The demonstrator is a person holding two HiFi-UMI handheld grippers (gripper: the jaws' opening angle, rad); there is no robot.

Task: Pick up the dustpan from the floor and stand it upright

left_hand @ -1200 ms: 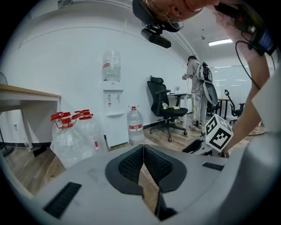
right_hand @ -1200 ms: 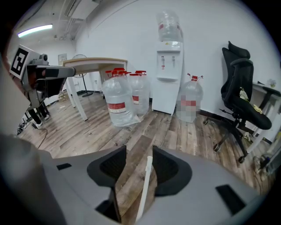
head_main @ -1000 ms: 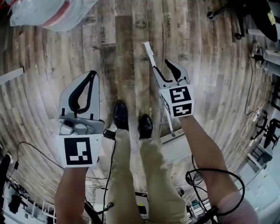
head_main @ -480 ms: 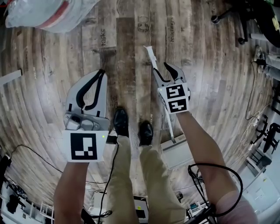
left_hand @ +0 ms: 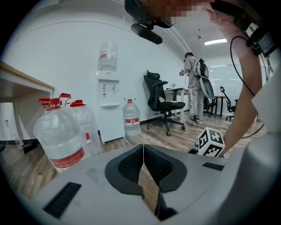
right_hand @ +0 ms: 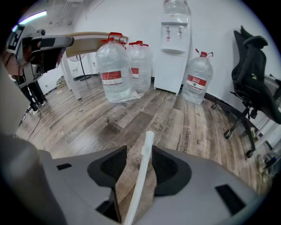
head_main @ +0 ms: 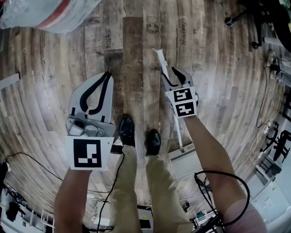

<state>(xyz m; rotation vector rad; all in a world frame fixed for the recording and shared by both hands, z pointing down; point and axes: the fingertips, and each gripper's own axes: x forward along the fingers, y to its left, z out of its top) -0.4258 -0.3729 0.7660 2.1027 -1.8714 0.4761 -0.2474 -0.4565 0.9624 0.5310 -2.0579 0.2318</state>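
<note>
The dustpan stands upright on the wood floor beside the person's shoes. Its white handle (head_main: 160,58) rises toward the head camera and its pale pan (head_main: 185,160) sits at the floor. My right gripper (head_main: 169,75) is around the handle, jaws apart. In the right gripper view the handle (right_hand: 142,176) runs up between the pads, lying against the right pad with a gap to the left one; the right gripper (right_hand: 139,151) looks open. My left gripper (head_main: 107,74) hangs left of the legs, holding nothing, with its jaws (left_hand: 143,147) meeting at the tips.
Large water bottles (right_hand: 115,70) and a water dispenser (right_hand: 173,44) stand by the wall, next to a table (right_hand: 88,41). A black office chair (right_hand: 257,74) is to the right. A bottle (head_main: 50,13) lies far left. Cables (head_main: 218,182) hang near my right arm. Another person (left_hand: 193,88) stands far off.
My left gripper has moved up and slightly right in the head view. The right gripper and the handle have barely shifted; the handle stays between its jaws.
</note>
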